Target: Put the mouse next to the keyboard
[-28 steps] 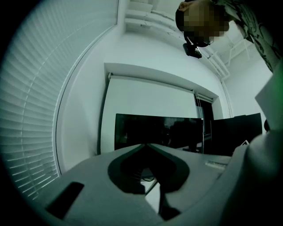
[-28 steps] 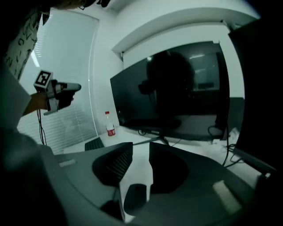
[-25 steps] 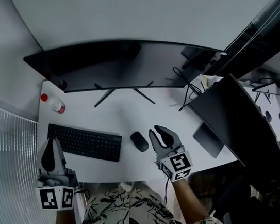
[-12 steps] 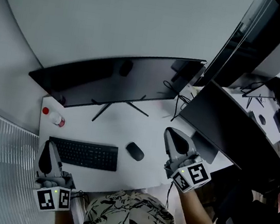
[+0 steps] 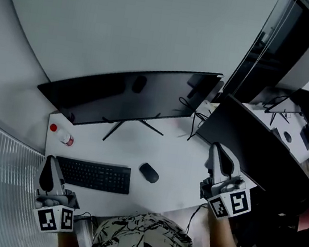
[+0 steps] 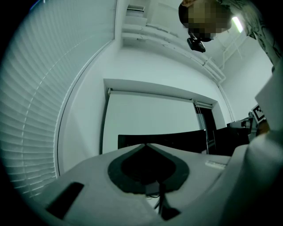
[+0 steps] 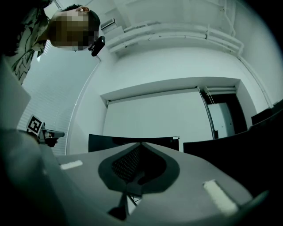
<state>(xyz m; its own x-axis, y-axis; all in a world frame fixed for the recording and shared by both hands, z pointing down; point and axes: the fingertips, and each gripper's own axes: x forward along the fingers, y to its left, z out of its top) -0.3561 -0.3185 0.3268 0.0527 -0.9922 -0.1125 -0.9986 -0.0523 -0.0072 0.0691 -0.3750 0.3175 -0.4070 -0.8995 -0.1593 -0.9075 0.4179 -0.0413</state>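
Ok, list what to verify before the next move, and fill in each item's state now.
1. Mouse lies on the desk, right of the keyboard, with a small gap: ok.
2. Right gripper shut, nothing between its jaws: ok.
3. Right gripper apart from the mouse: ok.
4. Left gripper shut, nothing held: ok.
5. Bottle apart from keyboard and mouse: ok.

Small black oval computer mouse (image 5: 149, 173), lying flat on a white desk (image 5: 179, 152), long axis set at a diagonal, nothing touching it. Just beside it on the left, across a narrow strip of bare desk: flat black rectangular keyboard (image 5: 93, 175), keys facing up, long side running roughly along the near desk edge.
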